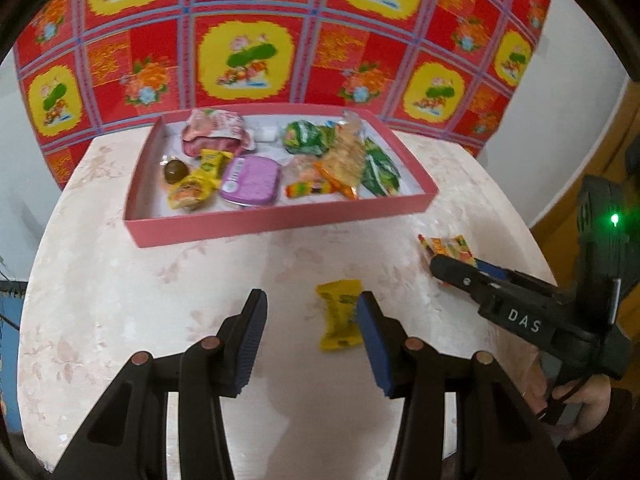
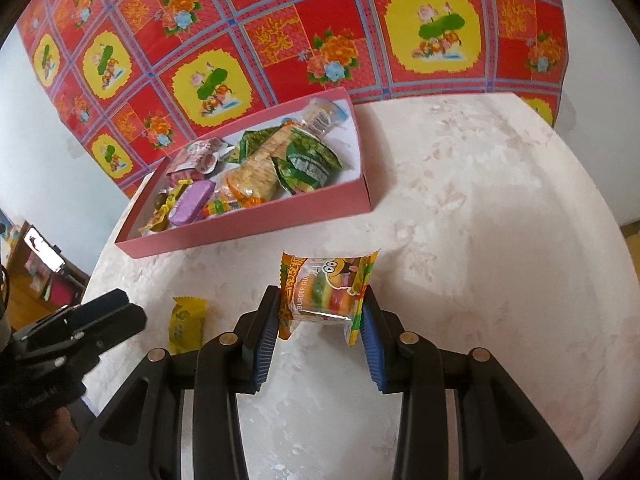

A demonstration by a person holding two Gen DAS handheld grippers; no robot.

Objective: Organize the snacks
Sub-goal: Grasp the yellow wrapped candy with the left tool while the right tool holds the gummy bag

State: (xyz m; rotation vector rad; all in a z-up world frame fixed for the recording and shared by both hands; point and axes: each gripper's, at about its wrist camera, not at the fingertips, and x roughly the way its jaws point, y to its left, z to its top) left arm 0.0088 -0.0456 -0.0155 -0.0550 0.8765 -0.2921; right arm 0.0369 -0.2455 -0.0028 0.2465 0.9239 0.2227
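On the pale round table (image 1: 120, 288) two snacks lie outside the pink box (image 1: 256, 222), which sits toward the far edge, packed with wrapped sweets, a purple tin (image 1: 251, 180) and green packets (image 2: 308, 164).

The left gripper (image 1: 312, 320) hangs low over the near part of the table, pointing forward toward the box, its jaws spread wide. The yellow candy packet (image 1: 338, 320) lies flat on the table just inside the right-hand finger, touching or nearly touching its blue pad (image 1: 372, 340); the left-hand finger stands well apart from it. Nothing is clamped.

The right gripper (image 2: 322, 320) reaches in from the right side, angled leftward and down in the left wrist view, with the person's hand (image 1: 576, 404) visible on its grip at the near right edge. Its jaws straddle the burger gummy packet (image 2: 326, 292), both pads meeting the crinkled wrapper edges. From the pictures it cannot be told whether the packet is firmly pinched or only bracketed. That packet sits right of the yellow one, both nearer than the box.
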